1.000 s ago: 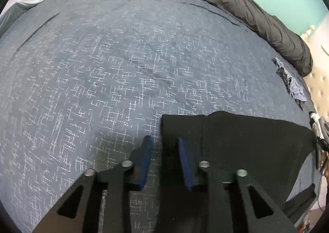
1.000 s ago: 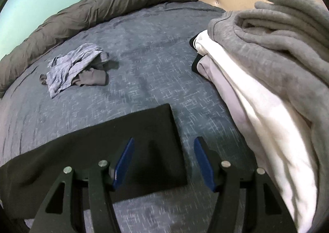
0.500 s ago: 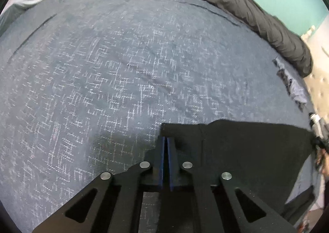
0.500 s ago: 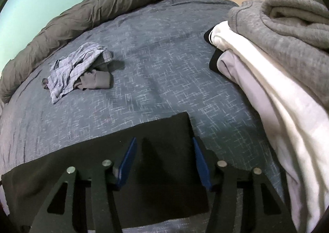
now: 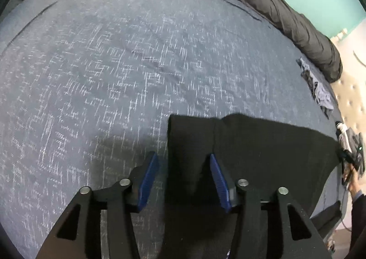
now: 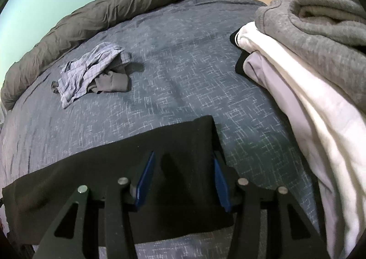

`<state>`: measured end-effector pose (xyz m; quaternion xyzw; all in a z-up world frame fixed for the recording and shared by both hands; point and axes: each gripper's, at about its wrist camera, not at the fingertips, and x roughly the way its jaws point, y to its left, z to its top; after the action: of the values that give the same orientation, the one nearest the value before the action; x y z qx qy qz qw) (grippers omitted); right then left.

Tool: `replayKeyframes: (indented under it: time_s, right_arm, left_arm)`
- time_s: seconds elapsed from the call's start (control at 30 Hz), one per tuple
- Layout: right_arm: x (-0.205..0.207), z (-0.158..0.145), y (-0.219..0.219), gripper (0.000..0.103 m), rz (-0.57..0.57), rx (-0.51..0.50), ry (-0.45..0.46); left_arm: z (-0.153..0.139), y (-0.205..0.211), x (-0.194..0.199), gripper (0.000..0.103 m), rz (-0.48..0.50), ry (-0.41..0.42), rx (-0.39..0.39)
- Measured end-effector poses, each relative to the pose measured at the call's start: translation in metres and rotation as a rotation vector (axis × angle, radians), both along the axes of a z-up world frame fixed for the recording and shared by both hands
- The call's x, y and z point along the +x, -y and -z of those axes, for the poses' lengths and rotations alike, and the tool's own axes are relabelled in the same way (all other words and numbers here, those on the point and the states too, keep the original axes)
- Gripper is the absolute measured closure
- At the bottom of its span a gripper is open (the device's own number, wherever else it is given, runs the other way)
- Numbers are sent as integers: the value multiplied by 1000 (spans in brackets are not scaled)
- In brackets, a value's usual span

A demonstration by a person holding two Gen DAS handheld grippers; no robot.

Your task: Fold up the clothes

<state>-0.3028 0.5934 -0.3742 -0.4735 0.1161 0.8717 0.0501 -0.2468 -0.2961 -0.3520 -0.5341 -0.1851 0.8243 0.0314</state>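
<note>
Black garment (image 5: 263, 151) runs off-frame under both grippers: left gripper (image 5: 184, 176) opening, right gripper (image 6: 183, 176) apart, neither gripping.

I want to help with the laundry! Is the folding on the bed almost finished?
Not yet. Looks done: the black garment lies flat in a long, smoothed band. In hand: the left gripper is opening over one end, the right gripper is open over the other; neither pinches it. Left: folding that band smaller, the crumpled checked cloth, and the heap with the grey sweatshirt and white garment.
</note>
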Motion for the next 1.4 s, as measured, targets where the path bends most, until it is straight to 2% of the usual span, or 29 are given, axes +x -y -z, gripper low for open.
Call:
replayKeyframes:
  time_s: [0.17,0.23,0.33,0.5,0.6,0.7,0.9,0.93,0.97,1.0,1.03,1.1,1.17,1.2,1.4]
  right_arm:
    - [3,-4,-2,56,3,-8,-9]
    - [3,-5,-2,58,-4,-17,-14]
    - [5,-7,0,58,-16,-19,-24]
    - [7,-8,-1,58,-14,-24,-24]
    - [9,-10,0,58,-18,-29,-26]
    - [11,-13,1,58,-17,-30,-30]
    - [11,-14,4,58,-17,-31,-27]
    - [11,-14,5,58,-21,-30,-26]
    - [11,-14,6,58,-25,-28,-24]
    - [11,-14,7,58,-29,-26,-22]
    - [10,-14,7,58,-33,-27,-24]
    - [10,-15,8,69,-41,-28,-29]
    - [9,-16,9,96,-52,-23,-35]
    - [8,-16,11,99,-62,-14,-38]
    - [9,-35,5,100,-29,13,-100]
  left_arm:
    - [-3,2,3,46,0,-10,48]
    - [-6,-2,3,58,13,-10,36]
    - [-14,-14,5,58,37,-16,-10]
    - [-32,-24,11,58,58,-48,15]
    - [-37,-31,14,58,103,-38,25]
    - [-33,-40,10,58,138,-18,26]
    - [-12,-32,-14,58,78,3,32]
    - [-9,-30,-17,62,66,6,28]
    - [-10,-30,-18,82,59,-5,20]
    - [-11,-30,-18,92,54,-18,12]
    - [-13,-29,-19,96,49,-31,4]
    - [-20,-30,-19,100,47,-65,-22]
    - [-31,-27,-17,100,36,-103,-46]
    - [-38,-25,-17,100,27,-120,-54]
    - [-75,-14,-21,100,-5,-196,-101]
